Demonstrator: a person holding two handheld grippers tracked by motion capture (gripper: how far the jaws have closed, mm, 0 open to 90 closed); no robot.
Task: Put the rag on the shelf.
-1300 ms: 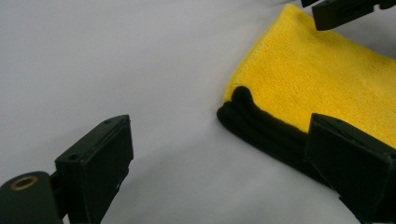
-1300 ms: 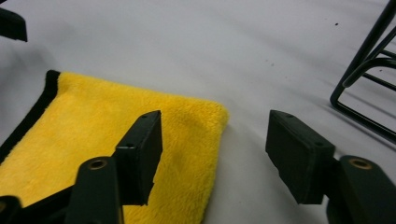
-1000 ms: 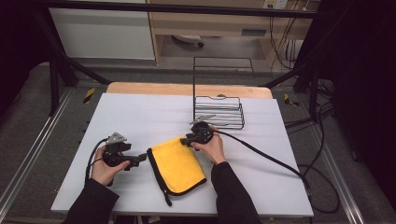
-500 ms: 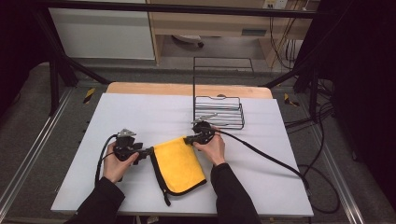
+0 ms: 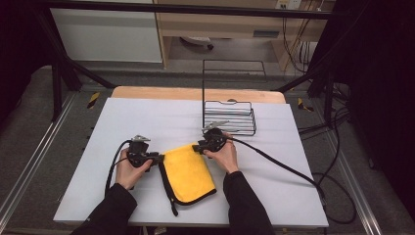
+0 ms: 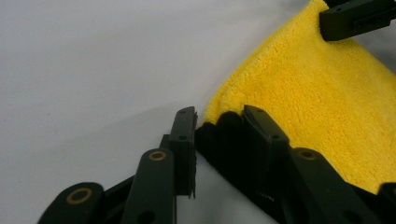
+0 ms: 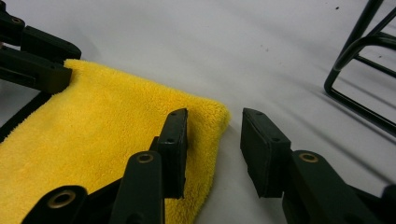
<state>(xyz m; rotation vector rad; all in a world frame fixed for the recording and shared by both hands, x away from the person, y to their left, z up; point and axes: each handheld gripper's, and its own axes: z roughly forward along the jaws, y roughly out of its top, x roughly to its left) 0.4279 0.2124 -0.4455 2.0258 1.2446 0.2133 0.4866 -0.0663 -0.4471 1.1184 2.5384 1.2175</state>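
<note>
Where black trim hides pad contact, left gripper closing astride cloth corner; right gripper released.

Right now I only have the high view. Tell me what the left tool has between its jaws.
Observer: In the left gripper view, the left tool has the black-hemmed corner of the yellow cloth bunched between its jaws, which have just been closing. I cannot confirm a firm pinch.
Operator: Now report the right tool.
Observer: The right tool stands open, its jaws having just been opening. One jaw is over the cloth's other near corner, the other over the bare table.
Operator: Check the rack beside it.
Observer: In the right gripper view, the wire rack stands apart from that tool, with table surface between them.
</note>
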